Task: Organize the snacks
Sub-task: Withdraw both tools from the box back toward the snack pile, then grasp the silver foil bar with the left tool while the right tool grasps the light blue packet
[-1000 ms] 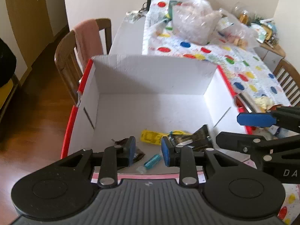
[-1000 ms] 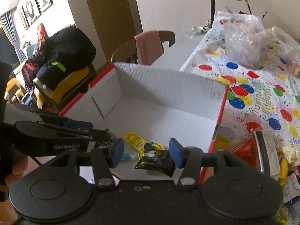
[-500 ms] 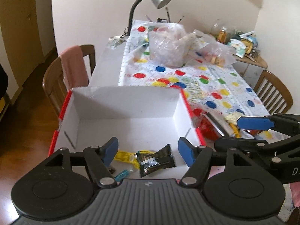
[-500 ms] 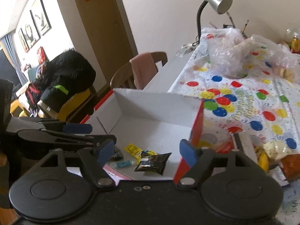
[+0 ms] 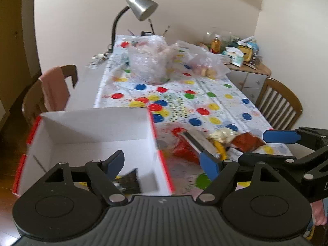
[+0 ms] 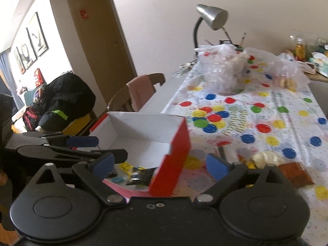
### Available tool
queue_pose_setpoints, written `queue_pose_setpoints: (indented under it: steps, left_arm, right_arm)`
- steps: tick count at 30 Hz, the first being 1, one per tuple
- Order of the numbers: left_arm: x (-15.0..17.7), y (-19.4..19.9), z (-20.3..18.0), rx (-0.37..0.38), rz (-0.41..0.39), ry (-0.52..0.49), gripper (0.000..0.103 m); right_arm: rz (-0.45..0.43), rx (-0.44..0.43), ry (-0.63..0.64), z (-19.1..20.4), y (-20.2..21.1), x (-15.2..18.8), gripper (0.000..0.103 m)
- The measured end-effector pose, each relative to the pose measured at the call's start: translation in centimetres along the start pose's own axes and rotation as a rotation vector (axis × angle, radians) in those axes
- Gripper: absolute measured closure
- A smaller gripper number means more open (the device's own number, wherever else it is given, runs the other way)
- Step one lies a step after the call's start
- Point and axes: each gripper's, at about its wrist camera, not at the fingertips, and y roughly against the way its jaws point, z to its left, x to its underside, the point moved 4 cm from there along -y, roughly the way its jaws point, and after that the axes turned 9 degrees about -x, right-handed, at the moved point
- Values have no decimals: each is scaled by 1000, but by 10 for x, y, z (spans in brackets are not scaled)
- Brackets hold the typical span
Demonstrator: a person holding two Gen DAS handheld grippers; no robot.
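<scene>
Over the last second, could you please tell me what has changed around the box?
Both hand-held grippers, left and right, have just been opening; each let go of a dark packet, and nothing is between their fingers now. Both drew back and up from the box. The packets now lie inside. Box and table snacks stayed put.

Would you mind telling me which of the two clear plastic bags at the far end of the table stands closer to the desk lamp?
The larger, rounder clear bag, directly below the silver desk lamp. The other clear bag, holding pale round pieces, sits farther right, toward the cluttered side cabinet.
</scene>
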Motion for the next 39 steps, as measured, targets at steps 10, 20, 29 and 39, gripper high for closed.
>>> queue_pose_setpoints:
  steps: [10,20,29,39]
  left_arm:
    - [10,-25,-56,49,66,13,22]
    - [19,-56,-97,27,131,13,22]
    - [11,-91,-115,-28,216,98,22]
    - [-12,-150,-105,-107,359,257,22]
  right_arm:
    - [28,82,-12,-56,42,27,0]
    - [106,156,34,-126,71,52,0]
    - [162,173,-53,-181,51,73,1]
    - [305,147,-50,-226,-6,88,3]
